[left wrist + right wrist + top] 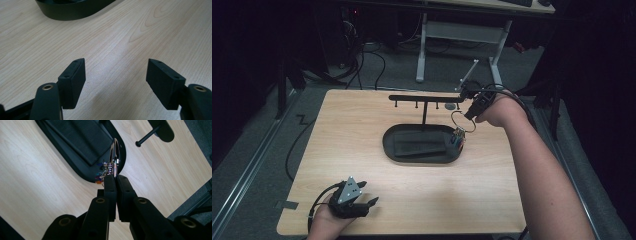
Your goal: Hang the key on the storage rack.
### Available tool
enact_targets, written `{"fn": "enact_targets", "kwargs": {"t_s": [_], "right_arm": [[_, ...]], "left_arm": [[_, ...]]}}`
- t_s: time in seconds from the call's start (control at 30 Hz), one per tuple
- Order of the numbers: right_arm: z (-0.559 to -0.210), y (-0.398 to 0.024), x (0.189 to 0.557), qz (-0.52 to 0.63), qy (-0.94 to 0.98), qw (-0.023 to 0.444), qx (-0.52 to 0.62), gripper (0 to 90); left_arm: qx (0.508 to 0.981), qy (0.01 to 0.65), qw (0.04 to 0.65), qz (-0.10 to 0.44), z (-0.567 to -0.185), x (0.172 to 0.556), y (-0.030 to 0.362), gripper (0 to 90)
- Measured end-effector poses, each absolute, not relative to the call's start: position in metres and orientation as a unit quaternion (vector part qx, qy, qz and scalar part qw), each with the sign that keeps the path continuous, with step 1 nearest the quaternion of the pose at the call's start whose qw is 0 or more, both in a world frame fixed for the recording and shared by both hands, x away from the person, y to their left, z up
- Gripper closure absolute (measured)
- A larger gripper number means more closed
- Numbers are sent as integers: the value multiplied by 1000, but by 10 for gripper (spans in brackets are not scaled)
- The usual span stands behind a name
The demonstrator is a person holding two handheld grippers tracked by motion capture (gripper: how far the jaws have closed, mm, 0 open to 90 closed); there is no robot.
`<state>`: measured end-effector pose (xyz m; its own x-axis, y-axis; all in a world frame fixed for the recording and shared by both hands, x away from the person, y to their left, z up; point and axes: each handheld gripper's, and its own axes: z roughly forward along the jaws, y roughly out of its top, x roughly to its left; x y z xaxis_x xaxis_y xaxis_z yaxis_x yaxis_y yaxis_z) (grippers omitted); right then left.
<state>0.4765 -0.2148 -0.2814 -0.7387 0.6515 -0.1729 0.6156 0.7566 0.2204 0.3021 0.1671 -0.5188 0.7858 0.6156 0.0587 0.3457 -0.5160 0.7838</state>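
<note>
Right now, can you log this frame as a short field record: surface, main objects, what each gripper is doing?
surface: light wooden table
stand: black oval tray with an upright post and a cross bar with pegs
held item: metal ring with small colourful charms hanging from it
right gripper: shut on the metal ring, held above the tray's right end, below the bar
left gripper: open, holding nothing, low over the table's near left corner
background: grey floor, cables, white desk legs

bare table (362, 130) (rack (424, 99) centre-back)
</note>
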Motion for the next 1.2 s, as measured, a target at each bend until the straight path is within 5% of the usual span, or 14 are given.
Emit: {"fn": "enact_targets", "kwargs": {"t_s": [0.97,1.2], "right_arm": [[-310,-220,532,80,910,132,384,873],[-308,-219,534,81,905,156,388,803]], "left_arm": [[856,286,397,165,-520,302,172,324],[857,286,396,165,-521,302,171,324]]}}
